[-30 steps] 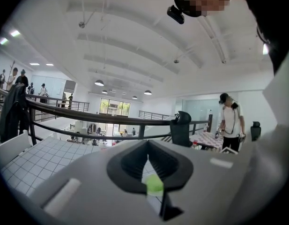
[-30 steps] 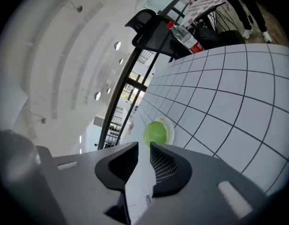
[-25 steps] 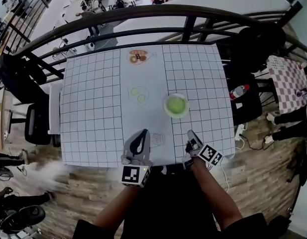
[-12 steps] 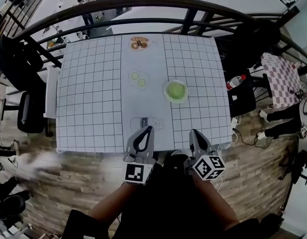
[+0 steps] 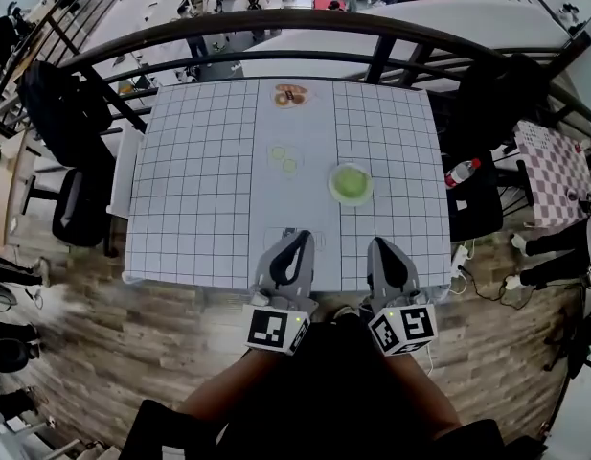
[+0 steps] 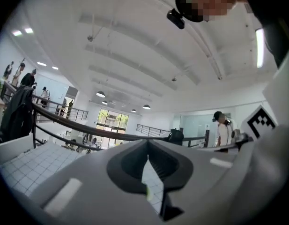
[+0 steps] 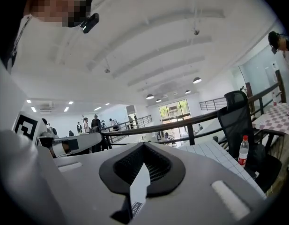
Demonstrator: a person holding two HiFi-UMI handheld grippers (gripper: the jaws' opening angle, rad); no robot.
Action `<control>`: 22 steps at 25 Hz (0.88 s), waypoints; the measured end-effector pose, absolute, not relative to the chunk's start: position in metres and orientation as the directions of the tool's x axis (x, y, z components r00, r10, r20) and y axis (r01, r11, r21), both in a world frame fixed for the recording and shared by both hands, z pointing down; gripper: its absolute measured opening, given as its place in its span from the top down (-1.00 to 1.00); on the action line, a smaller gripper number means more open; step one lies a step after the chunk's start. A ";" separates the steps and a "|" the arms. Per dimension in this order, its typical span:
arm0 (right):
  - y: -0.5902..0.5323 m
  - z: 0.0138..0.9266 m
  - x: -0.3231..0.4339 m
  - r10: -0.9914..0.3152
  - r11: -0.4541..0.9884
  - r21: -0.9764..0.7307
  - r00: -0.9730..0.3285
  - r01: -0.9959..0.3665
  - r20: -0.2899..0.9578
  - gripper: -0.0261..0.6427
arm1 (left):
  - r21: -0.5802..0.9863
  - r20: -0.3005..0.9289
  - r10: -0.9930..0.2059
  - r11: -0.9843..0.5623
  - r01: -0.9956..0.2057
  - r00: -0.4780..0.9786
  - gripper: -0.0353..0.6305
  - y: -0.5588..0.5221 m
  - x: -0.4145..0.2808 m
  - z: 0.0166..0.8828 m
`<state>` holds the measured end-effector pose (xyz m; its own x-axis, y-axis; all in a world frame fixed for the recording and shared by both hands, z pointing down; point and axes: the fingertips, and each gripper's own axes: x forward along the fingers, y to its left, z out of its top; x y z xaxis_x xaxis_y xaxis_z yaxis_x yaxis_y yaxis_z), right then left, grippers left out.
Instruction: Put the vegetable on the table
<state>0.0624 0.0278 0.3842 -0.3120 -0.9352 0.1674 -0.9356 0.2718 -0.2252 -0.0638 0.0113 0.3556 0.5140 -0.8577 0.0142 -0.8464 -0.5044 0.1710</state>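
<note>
Both tools have come up and back toward me in the last second. The left gripper (image 5: pixel 297 238) and right gripper (image 5: pixel 383 247) now hang side by side over the near edge of the table (image 5: pixel 199 190), pointing roughly level across it. The right one has also rolled upright, so its marker cube faces my head camera squarely.

Both are clenched on nothing: in each gripper view the tips meet, and only pale background shows through the hollow behind them (no scrap of green caught there).

The vegetable (image 5: pixel 351 182), round and green, sits in a white dish (image 5: pixel 331 186) right of the table's middle. It is well apart from either gripper and hasn't moved in that second. I judge the placing done and this the retreat, so all that remains is keeping clear of the dish.
</note>
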 end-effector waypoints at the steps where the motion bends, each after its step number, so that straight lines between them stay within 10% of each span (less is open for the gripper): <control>1: 0.031 0.383 0.059 -0.934 0.282 -0.216 -0.319 -0.935 0.160 0.93 | 0.145 0.008 -0.853 -0.515 -0.844 0.522 0.87 0.014 -0.060 0.352; 22: 0.035 0.383 0.001 -0.924 0.361 -0.089 -0.369 -0.928 0.101 0.93 | 0.030 0.005 -0.831 -0.556 -0.831 0.556 0.87 0.024 -0.067 0.364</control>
